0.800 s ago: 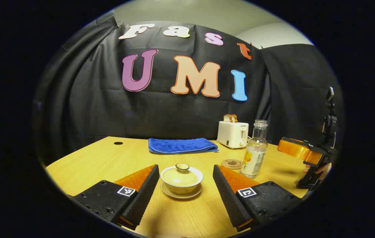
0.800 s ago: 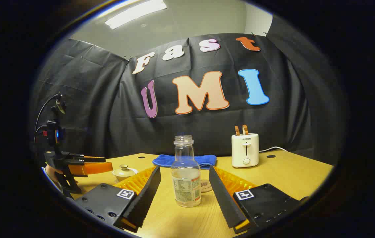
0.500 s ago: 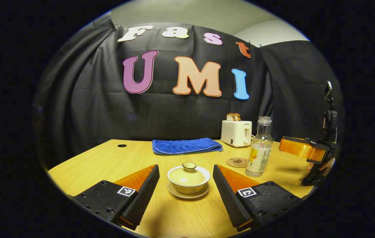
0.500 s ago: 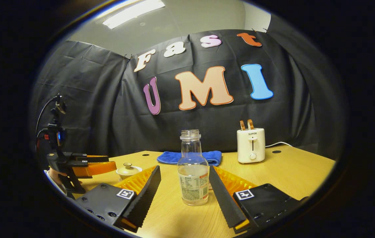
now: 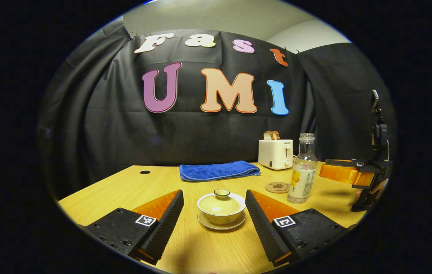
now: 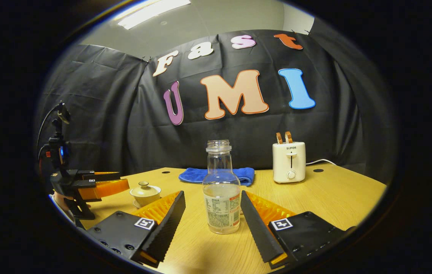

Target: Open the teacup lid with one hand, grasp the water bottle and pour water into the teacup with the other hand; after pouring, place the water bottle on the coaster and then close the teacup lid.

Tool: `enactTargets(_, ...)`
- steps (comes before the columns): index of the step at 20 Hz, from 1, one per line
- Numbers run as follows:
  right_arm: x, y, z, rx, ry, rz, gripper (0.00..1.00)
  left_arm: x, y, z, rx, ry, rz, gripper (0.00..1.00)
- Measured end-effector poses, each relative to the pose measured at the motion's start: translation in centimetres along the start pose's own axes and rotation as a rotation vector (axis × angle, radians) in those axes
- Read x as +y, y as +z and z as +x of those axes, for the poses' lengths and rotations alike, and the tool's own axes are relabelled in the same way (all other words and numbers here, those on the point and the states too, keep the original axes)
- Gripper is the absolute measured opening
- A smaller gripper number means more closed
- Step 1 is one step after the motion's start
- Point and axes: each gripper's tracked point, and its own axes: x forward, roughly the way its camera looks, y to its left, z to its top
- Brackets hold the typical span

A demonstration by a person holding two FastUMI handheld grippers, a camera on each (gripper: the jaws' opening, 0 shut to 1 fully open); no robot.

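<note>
A cream teacup [image 5: 221, 208] with its lid [image 5: 221, 194] on stands on a saucer, between the tips of my open left gripper [image 5: 214, 210], touching neither finger. To its right a round cork coaster [image 5: 277, 187] lies flat, and beside it stands an uncapped clear water bottle [image 5: 303, 174], about a third full. In the right gripper view the bottle [image 6: 221, 194] stands upright between the tips of my open right gripper [image 6: 213, 213], with small gaps on both sides. The teacup [image 6: 145, 193] is at the left there, beside the left gripper [image 6: 86, 184].
A folded blue towel [image 5: 219, 170] lies at the back of the wooden table [image 5: 124, 190]. A white toaster [image 5: 275, 153] with bread slices stands at the back right, its cord trailing off. A hand holds the right gripper [image 5: 357, 175] at the far right.
Both views have shifted slightly: the teacup sits a little farther right between my left fingers, and the bottle stands higher and more centred between my right fingers. Both grippers stayed open.
</note>
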Motion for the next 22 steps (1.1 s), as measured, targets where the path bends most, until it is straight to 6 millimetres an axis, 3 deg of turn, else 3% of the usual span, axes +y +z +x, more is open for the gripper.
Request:
enactTargets(2,-0.1,-0.1,0.1,-0.002,-0.007,-0.025,0.99,0.1,0.1,-0.1,0.001,0.004,-0.001,0.95)
enactTargets(4,0.3,0.1,-0.1,-0.003,-0.008,-0.055,0.89,0.2,0.0,0.0,0.002,0.004,0.000,0.95)
enactTargets(6,0.2,-0.1,0.0,-0.002,-0.005,-0.051,0.94,0.2,-0.2,0.0,0.001,-0.002,0.001,0.95)
enactTargets(8,0.0,-0.1,0.0,-0.001,-0.022,-0.051,0.89,0.3,-0.1,0.1,0.002,-0.004,0.002,0.95)
enactTargets(9,0.0,0.0,0.1,-0.002,-0.026,-0.051,0.94,0.4,-0.1,0.3,0.002,0.001,0.001,0.95)
enactTargets(11,0.1,-0.1,0.1,-0.002,-0.024,-0.050,0.89,0.5,-0.1,0.9,0.001,0.003,0.002,0.95)
enactTargets(17,0.0,0.0,0.1,-0.003,-0.025,-0.049,0.89,0.1,-0.7,3.5,0.030,-0.031,0.004,0.95)
enactTargets(18,0.1,0.0,0.1,-0.003,-0.025,-0.050,0.94,-0.1,-1.1,4.0,0.045,-0.037,0.008,0.95)
enactTargets(19,0.0,0.0,0.1,-0.002,-0.025,-0.049,0.89,-0.2,-1.3,4.5,0.063,-0.042,0.011,0.95)
enactTargets(22,0.1,0.0,0.1,-0.003,-0.023,-0.049,0.94,-0.2,-2.0,5.6,0.111,-0.051,0.016,0.96)
